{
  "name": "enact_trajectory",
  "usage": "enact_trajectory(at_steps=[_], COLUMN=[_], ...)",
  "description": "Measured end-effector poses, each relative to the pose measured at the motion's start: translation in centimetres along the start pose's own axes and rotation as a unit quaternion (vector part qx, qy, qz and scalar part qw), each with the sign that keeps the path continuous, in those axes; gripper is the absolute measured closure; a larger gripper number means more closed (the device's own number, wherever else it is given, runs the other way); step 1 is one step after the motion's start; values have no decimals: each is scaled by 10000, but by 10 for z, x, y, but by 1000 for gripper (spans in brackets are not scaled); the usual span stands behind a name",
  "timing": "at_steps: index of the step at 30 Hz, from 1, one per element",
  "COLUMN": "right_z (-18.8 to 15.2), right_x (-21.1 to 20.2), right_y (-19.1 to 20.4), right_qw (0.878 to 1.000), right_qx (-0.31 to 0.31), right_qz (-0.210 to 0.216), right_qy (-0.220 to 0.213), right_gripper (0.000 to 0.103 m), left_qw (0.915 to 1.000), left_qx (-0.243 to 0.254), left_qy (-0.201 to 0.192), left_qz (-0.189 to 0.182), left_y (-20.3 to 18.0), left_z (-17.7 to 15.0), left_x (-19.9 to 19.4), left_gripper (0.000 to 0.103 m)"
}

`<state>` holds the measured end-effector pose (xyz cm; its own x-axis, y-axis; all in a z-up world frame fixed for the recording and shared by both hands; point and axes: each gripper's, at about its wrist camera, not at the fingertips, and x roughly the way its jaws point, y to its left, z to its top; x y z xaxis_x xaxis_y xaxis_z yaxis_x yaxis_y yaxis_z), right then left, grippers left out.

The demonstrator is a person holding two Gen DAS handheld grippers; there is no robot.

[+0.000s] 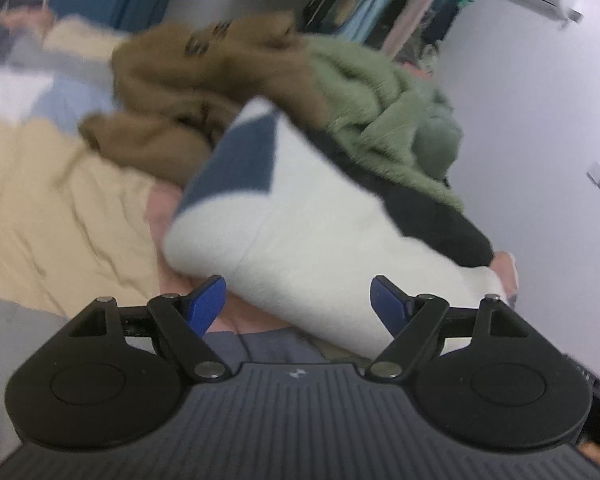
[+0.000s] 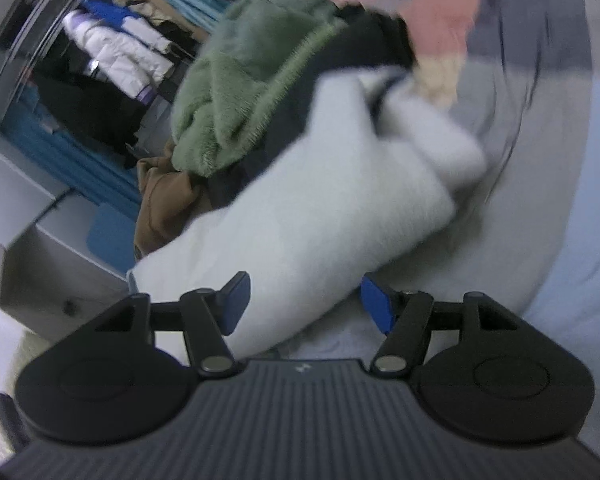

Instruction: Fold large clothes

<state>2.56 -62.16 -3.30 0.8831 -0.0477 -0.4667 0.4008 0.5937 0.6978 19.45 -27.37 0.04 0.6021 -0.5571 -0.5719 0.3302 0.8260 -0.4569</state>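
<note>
Left gripper (image 1: 298,300): jaws stand wide apart, blue pads clear of any fabric; nothing is held. Right gripper (image 2: 303,300): jaws likewise parted and empty.

The folded white garment (image 1: 300,224), with a blue panel at one end, lies just beyond both grippers on the bed (image 1: 52,208), which carries a beige cover. In the right wrist view the same white garment (image 2: 300,216) lies diagonally across grey bedding.

Behind it a green fleece garment (image 1: 379,96) lies on a black garment (image 1: 431,216), beside a brown garment (image 1: 180,80).

Markings: a small pale emblem sits on each gripper body; no lettering is readable. Dark marks on the brown garment are too blurred to read.
</note>
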Motion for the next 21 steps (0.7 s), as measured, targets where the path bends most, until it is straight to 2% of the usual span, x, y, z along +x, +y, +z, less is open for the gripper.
enact_trajectory(at_steps=[2,6,10,13,17,21], right_z=[1,5,1,-8,-28,-53], right_x=[-22,-68,-109,-136,-160,-172], right_y=[16,68,119,151,175,188], right_qw=[9997,9935,9815,9704,9606,9532], right_qx=[-203,-999,-1701,-2135,-2475,-2762], right_qz=[97,195,383,473,406,394], right_qy=[-138,-509,-788,-1021,-1194,-1164], right_gripper=[38,38,38,38,38,38], left_qw=[9996,9964,9924,9888,9828,9783], left_qx=[247,668,985,1187,1426,1551], left_qy=[-152,-509,-729,-863,-1136,-1344], left_qz=[-11,-65,-103,-265,-286,-277], left_y=[-14,-39,-54,-59,-62,-62], left_z=[5,13,12,7,-2,-10], left_x=[-29,-91,-144,-177,-217,-248], left_gripper=[20,20,20,20,20,20])
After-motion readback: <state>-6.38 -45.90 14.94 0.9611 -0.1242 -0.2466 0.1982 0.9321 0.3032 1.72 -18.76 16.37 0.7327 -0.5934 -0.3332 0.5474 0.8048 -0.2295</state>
